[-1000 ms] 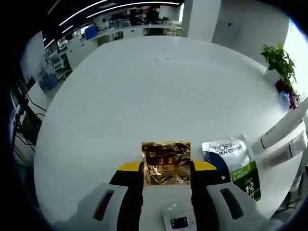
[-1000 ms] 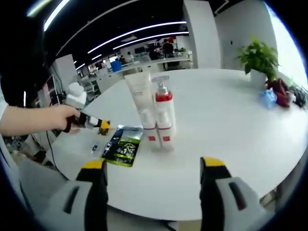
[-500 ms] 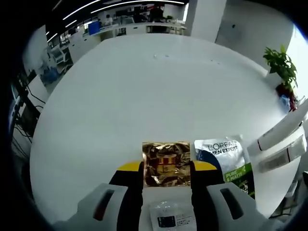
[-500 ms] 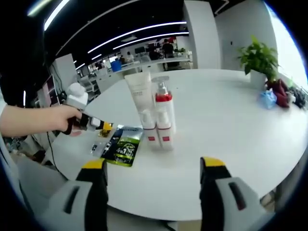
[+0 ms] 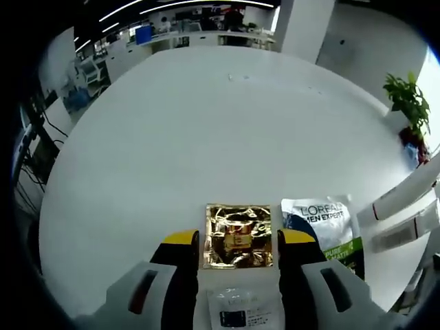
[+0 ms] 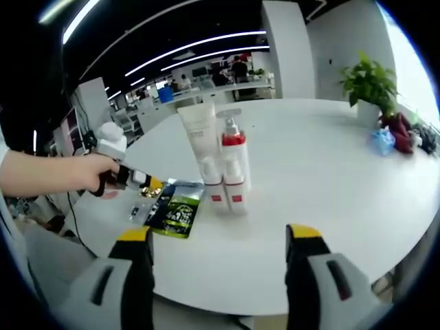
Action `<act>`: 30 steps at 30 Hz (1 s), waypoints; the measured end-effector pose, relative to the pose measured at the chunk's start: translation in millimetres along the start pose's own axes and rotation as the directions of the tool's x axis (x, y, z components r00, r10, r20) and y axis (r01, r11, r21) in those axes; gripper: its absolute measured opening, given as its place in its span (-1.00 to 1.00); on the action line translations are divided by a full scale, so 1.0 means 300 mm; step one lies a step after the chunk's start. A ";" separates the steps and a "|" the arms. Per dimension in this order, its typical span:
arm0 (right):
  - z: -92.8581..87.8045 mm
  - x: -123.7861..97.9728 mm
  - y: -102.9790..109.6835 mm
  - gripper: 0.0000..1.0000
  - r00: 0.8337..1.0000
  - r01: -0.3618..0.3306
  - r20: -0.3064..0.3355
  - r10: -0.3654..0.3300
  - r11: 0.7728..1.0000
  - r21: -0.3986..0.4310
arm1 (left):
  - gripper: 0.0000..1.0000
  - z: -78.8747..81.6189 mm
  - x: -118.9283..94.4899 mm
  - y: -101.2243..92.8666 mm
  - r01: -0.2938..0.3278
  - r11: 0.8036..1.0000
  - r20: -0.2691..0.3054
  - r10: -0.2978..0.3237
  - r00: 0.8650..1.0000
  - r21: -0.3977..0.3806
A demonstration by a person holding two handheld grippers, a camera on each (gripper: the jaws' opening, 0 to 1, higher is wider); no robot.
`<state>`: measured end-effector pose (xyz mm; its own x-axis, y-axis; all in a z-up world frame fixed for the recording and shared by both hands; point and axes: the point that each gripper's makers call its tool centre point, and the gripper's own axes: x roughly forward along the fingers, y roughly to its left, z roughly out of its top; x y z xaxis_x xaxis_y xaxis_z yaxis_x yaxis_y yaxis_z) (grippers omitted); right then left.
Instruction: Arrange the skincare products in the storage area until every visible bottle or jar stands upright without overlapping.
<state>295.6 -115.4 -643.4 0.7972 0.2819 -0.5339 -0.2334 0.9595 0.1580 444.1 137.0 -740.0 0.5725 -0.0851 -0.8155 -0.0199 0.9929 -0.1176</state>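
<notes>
- A round white table (image 5: 206,124) stands in an open office.
- The left gripper (image 5: 238,240) has its jaws parted on either side of a gold foil sachet (image 5: 238,235) that lies flat, beside a L'Oréal Men Expert sachet (image 5: 325,221).
- The right gripper (image 6: 220,237) hangs open and empty.
- A white tube (image 6: 201,148) and a pump bottle (image 6: 234,155) stand upright together at mid-table.
</notes>
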 end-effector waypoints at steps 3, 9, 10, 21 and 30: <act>0.001 0.000 0.000 0.58 1.000 0.000 0.001 0.000 1.000 0.000 | -0.16 -0.002 -0.001 0.002 -0.001 1.000 0.000 0.001 1.000 0.000; 0.002 0.000 0.000 0.58 1.000 -0.001 0.003 0.001 1.000 -0.001 | -0.16 -0.001 -0.010 0.002 0.003 1.000 0.002 -0.003 1.000 0.006; 0.002 0.000 0.001 0.58 1.000 -0.002 0.004 0.002 1.000 -0.001 | -0.15 -0.001 -0.013 0.002 0.005 1.000 0.003 -0.005 1.000 0.009; 0.016 -0.005 0.005 0.58 1.000 -0.006 0.027 0.007 1.000 -0.006 | 0.06 -0.012 -0.072 -0.011 0.069 0.997 0.016 -0.069 0.997 0.029; 0.024 -0.009 0.022 0.59 0.999 -0.024 0.039 0.025 0.999 -0.032 | 0.16 -0.054 -0.159 0.012 0.123 0.990 0.038 -0.125 0.991 0.065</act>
<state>295.8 -109.8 -635.0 0.8121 0.3056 -0.4971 -0.2700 0.9520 0.1443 403.5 143.2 -710.8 0.6016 -0.2056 -0.7719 0.1036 0.9782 -0.1798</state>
